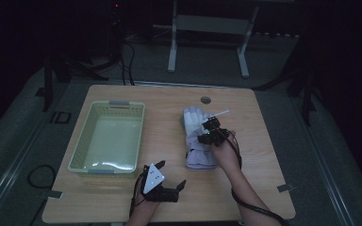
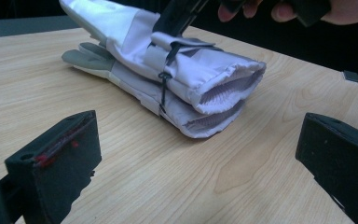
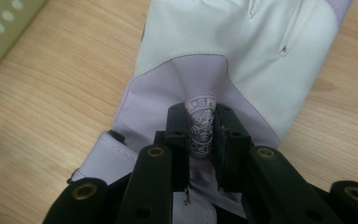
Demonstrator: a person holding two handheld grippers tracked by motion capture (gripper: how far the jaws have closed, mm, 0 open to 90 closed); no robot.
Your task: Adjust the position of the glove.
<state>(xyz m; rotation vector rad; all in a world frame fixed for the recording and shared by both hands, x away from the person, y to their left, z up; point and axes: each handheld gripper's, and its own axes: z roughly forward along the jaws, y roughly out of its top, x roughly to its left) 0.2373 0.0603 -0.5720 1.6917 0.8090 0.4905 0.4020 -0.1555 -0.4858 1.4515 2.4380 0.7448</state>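
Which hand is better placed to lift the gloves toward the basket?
The right. The right gripper is down on the gloves, its jaws pinching a fold of fabric. The left gripper rests near the table's front edge, jaws open, clear of them, nearer the basket.

A round white badge (image 3: 200,127) on the lilac-and-white fabric glove (image 3: 233,60) shows a snowflake and the letters "SPO" at its twelve to one o'clock rim; the rest is unreadable.
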